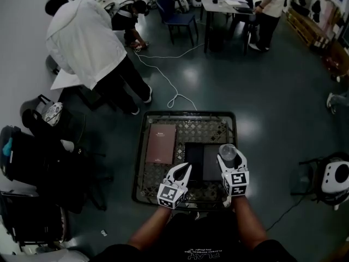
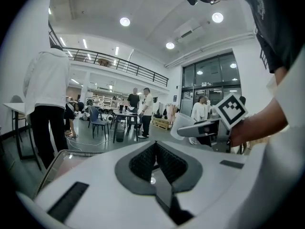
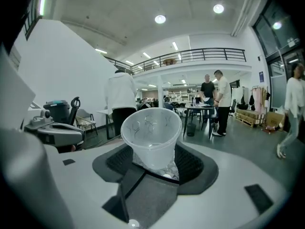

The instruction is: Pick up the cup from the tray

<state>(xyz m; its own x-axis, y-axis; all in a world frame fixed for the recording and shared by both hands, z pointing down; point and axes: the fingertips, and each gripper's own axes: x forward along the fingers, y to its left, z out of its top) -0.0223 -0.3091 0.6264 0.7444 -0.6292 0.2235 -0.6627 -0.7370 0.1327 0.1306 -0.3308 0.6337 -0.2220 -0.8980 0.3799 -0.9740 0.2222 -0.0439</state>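
Observation:
A clear plastic cup (image 1: 227, 150) is held above the right side of the dark mesh tray (image 1: 185, 114). My right gripper (image 1: 229, 158) is shut on the cup, whose lower part sits between the pads with its mouth facing away (image 3: 151, 136). My left gripper (image 1: 187, 167) hovers over the tray's front middle, shut and empty, and its pads meet at the tip (image 2: 154, 147). In the left gripper view the cup (image 2: 183, 123) and the right gripper (image 2: 209, 128) show off to the right.
A brown book (image 1: 161, 143) and a flat black slab (image 1: 200, 161) lie on the tray. A person in a white coat (image 1: 87, 42) bends over at the far left. A white cable (image 1: 170, 86) crosses the floor behind the tray. Black chairs (image 1: 38, 157) stand to the left.

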